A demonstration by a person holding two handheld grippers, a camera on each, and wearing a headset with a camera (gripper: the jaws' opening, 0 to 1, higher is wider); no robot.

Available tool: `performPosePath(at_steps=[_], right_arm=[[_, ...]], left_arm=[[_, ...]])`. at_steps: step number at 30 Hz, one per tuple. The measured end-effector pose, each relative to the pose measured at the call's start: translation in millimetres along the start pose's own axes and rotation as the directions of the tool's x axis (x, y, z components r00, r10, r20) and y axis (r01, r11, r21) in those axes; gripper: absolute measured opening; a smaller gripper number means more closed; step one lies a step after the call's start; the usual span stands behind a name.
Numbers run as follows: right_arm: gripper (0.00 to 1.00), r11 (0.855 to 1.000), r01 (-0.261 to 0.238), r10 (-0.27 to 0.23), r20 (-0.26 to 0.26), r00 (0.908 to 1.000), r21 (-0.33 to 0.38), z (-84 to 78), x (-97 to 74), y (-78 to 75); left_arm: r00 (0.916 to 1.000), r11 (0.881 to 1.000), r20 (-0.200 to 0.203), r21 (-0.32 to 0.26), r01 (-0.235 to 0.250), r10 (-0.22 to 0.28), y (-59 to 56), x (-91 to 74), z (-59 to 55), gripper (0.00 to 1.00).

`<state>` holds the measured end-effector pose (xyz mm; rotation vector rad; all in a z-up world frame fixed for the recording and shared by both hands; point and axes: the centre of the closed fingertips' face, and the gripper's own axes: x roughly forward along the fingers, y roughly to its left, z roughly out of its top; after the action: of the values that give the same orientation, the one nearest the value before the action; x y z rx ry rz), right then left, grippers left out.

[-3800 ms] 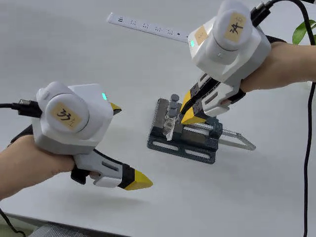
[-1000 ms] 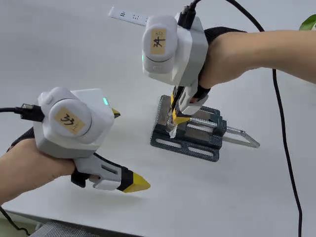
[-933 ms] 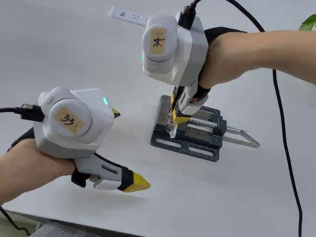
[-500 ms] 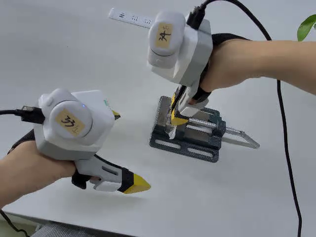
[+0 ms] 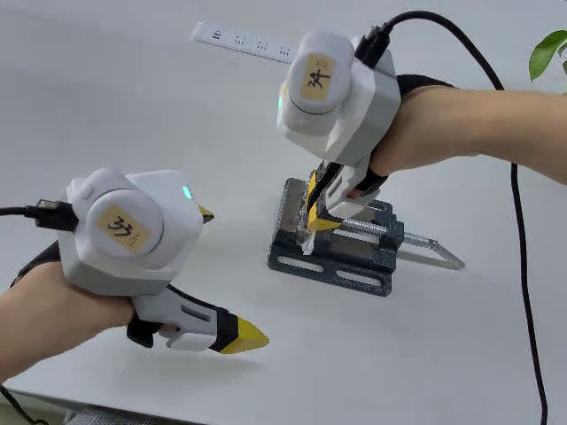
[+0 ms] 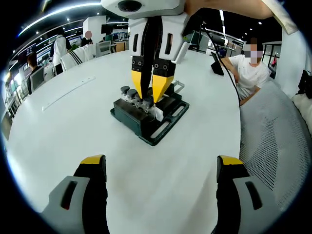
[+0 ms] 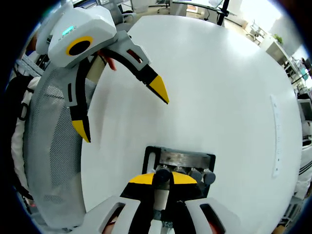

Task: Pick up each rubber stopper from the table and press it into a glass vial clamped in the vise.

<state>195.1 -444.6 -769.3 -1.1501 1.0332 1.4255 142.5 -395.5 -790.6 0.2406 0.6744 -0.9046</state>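
Since nearly four seconds ago we have brought the right gripper (image 5: 316, 220) from a slanted approach at the right of the vise (image 5: 330, 258) to a steeper stance straight above it, while the left gripper (image 5: 227, 275) hangs low at the near left much as before.

Our right gripper's yellow tips reach down to the row of glass vials (image 6: 139, 101) clamped in the vise, at the end of the row nearest us. They are pinched on the rubber stopper (image 7: 163, 174) that sits on top of that end vial. In the right gripper view the other stoppers (image 7: 195, 174) line up just beside it, each dark cap on its own vial. We cannot tell how deep the held stopper sits in the glass.

Our left gripper hovers above the bare white table (image 5: 443, 354), well apart from the vise, with its jaws spread wide and nothing between them.

Beyond the vise a white power strip (image 5: 248, 42) lies flat on the table, and a green leaf (image 5: 547, 51) pokes in at the top right corner. In the left gripper view a seated person (image 6: 243, 68) in a white shirt is at the table's far edge.
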Motion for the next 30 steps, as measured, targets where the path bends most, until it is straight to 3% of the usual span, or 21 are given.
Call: performPosePath(at_steps=[30], right_arm=[[0.13, 1.0, 0.015, -0.015, 0.018, 0.9997, -0.012, 1.8, -4.0, -1.2]], left_arm=[[1.0, 1.0, -0.007, -0.005, -0.002, 0.002, 2.0, -0.5, -3.4, 0.93]])
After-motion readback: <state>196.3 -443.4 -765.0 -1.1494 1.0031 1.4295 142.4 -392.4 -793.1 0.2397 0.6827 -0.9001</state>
